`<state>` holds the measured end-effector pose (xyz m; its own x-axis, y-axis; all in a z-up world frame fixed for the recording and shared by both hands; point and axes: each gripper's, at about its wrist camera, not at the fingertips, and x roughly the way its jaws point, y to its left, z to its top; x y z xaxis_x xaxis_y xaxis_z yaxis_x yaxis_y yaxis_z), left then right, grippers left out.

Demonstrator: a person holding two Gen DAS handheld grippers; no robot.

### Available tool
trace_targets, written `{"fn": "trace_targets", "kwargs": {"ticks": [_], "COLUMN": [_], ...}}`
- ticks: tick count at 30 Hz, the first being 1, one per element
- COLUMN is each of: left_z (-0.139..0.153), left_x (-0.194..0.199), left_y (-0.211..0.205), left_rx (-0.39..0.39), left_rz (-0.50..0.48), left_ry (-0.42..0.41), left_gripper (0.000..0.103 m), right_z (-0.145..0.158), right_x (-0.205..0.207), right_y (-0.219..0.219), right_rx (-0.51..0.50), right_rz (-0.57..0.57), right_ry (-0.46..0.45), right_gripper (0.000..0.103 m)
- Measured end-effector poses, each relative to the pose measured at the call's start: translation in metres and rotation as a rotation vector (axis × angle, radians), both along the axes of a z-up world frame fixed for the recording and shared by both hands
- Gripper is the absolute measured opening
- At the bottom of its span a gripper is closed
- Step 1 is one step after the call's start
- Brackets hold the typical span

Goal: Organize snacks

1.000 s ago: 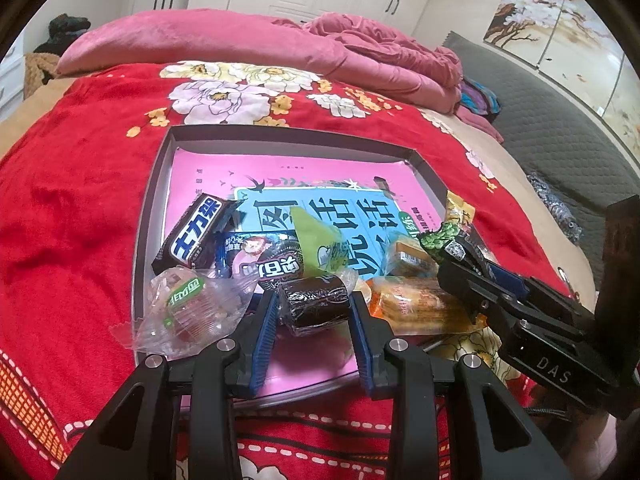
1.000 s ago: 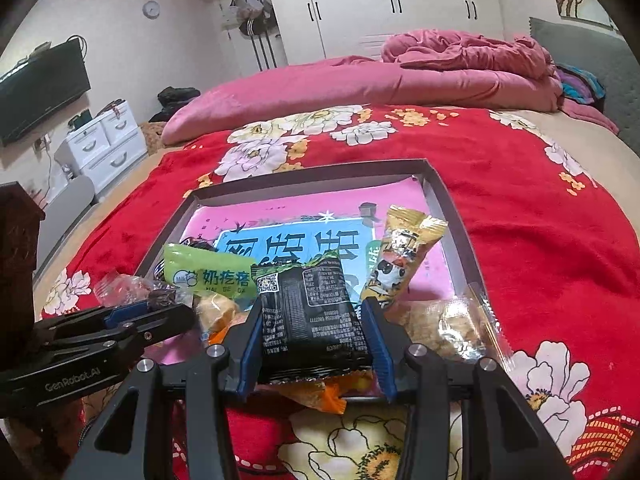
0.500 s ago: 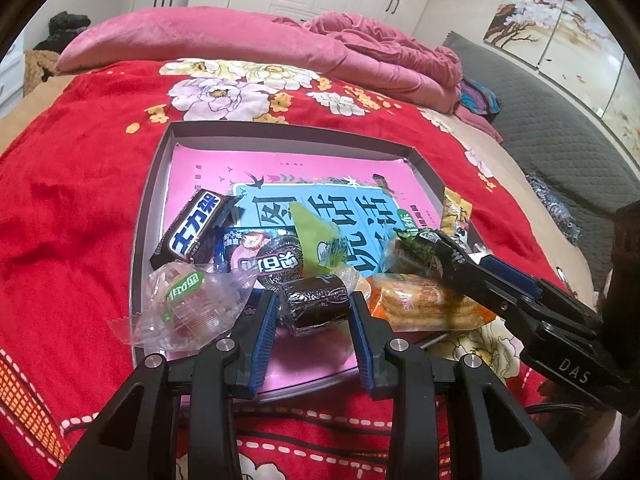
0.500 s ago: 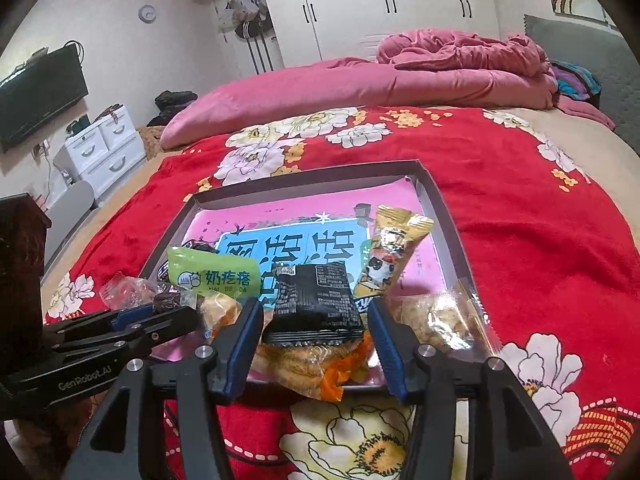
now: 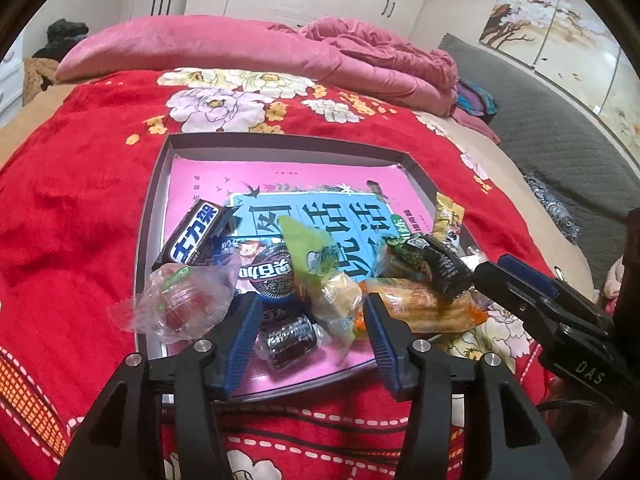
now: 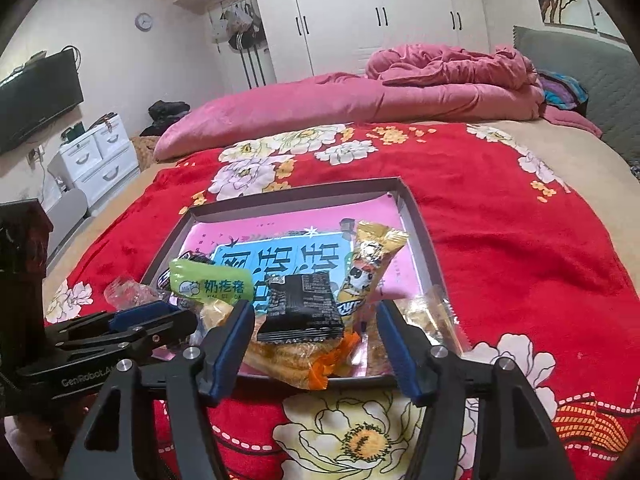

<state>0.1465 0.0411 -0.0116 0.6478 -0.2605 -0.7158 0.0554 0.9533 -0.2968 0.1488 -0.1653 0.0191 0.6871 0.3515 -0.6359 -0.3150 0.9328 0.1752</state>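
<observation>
A shallow grey box point(image 5: 156, 184) with a pink and blue picture bottom lies on the red bed cover and holds several snacks at its near end. My left gripper point(image 5: 306, 312) is open; a small dark wrapped roll point(image 5: 288, 338) lies loose in the box between its fingers. My right gripper point(image 6: 316, 316) is open; a black snack packet point(image 6: 302, 308) rests on an orange packet point(image 6: 288, 360) between its fingers. The black packet also shows in the left wrist view point(image 5: 434, 264).
In the box lie a dark chocolate bar point(image 5: 196, 236), a clear wrapped sweet point(image 5: 180, 304), a green packet point(image 6: 210, 286) and a yellow cow-print packet point(image 6: 366, 268). A pink duvet point(image 6: 320, 100) lies at the far end of the bed. White drawers point(image 6: 96, 160) stand left.
Both grippers opened. The left let go of the dark roll, which dropped into the box. The right released the black packet onto the orange packet and drew back a little.
</observation>
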Motion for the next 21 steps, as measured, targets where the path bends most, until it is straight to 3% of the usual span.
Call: {"fn": "trace_targets", "kwargs": {"ticks": [11, 21], "left_z": [0.011, 0.021], "left_x": [-0.007, -0.018], "left_y": [-0.002, -0.008], "left_rx": [0.005, 0.013], "left_rz": [-0.010, -0.028], "left_ry": [-0.045, -0.068], "left_gripper": [0.066, 0.075], "right_z": [0.007, 0.017], "right_x": [-0.004, -0.012], "right_y": [-0.006, -0.013], "right_rx": [-0.007, -0.002], "right_rz": [-0.033, -0.063], "right_ry": [-0.014, -0.055], "right_gripper": [0.066, 0.076]}}
